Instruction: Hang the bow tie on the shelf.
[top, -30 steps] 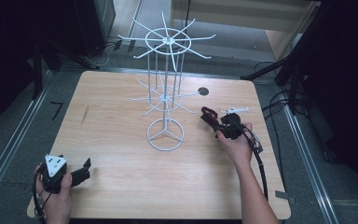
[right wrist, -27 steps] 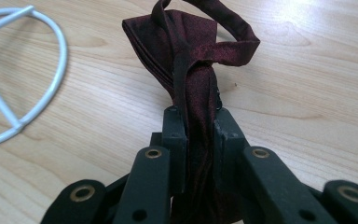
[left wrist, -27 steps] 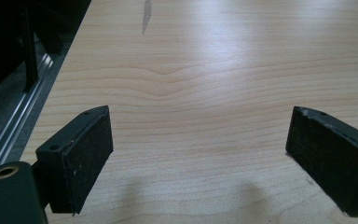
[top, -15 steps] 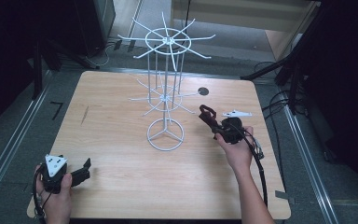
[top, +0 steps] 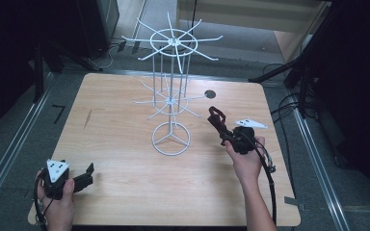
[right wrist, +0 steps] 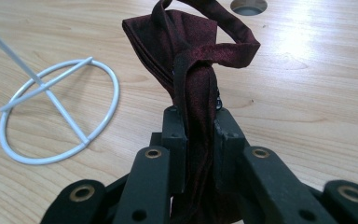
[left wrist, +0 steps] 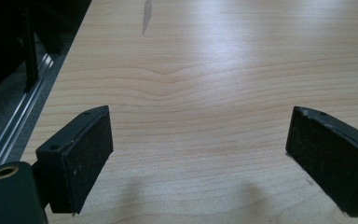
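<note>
The right tool (top: 218,120) is clamped on a dark red bow tie (right wrist: 186,51), its jaws pressed tight on the gathered middle of the cloth, with the strap loop standing free above them. The bow tie sits just right of the white wire rack (top: 172,96), lifted off the bench (top: 125,192) and level with the rack's lower ring of arms. The left tool (top: 79,178) rests well away from the rack at the near left corner of the bench, its jaws spread wide with nothing between them; in the left gripper view they frame bare wood.

The step in hand looks to be hanging the bow tie on one of the rack's thin arms. To do it well, the strap loop should be kept open and facing the rack, so that an arm tip can pass through it. The nearest lower arms, pointing right toward the tool, seem the easiest target. Approach along the line of the chosen arm rather than across it, since the rack is light and a sideways push could tip or spin it. Slide the loop on past the tip before letting go, so the tie does not slip off. The left tool could steady the rack's round base (top: 172,139) if it wobbles.
</note>
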`<state>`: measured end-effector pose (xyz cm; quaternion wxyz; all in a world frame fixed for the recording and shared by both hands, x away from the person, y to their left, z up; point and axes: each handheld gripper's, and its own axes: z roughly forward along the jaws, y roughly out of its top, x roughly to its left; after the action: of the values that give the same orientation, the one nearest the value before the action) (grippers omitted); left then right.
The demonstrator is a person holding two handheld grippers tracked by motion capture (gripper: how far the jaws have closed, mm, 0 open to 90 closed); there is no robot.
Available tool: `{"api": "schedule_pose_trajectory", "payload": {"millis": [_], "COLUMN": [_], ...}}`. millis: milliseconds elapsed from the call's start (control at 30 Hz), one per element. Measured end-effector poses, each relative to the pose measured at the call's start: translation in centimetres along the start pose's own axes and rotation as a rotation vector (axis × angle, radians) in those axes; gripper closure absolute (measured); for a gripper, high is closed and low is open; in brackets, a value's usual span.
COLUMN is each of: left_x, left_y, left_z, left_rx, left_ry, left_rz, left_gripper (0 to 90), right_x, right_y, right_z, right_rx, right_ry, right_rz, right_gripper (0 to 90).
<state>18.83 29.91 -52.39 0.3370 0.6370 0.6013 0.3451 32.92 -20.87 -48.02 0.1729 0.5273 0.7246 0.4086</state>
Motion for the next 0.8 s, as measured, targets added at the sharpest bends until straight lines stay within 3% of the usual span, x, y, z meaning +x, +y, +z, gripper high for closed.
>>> {"api": "schedule_pose_trajectory", "payload": {"millis": [800], "left_x": [0.0], "left_y": [0.0], "left_z": [0.0], "left_rx": [0.001], "left_ry": [-0.003], "left_rz": [0.000], "left_gripper": [7.9], "right_x": [2.0], "right_y": [-0.2], "right_z": [-2.7], "right_rx": [-0.113], "right_ry": [-0.007], "right_rz": [-0.018], "right_gripper": [79.2]}}
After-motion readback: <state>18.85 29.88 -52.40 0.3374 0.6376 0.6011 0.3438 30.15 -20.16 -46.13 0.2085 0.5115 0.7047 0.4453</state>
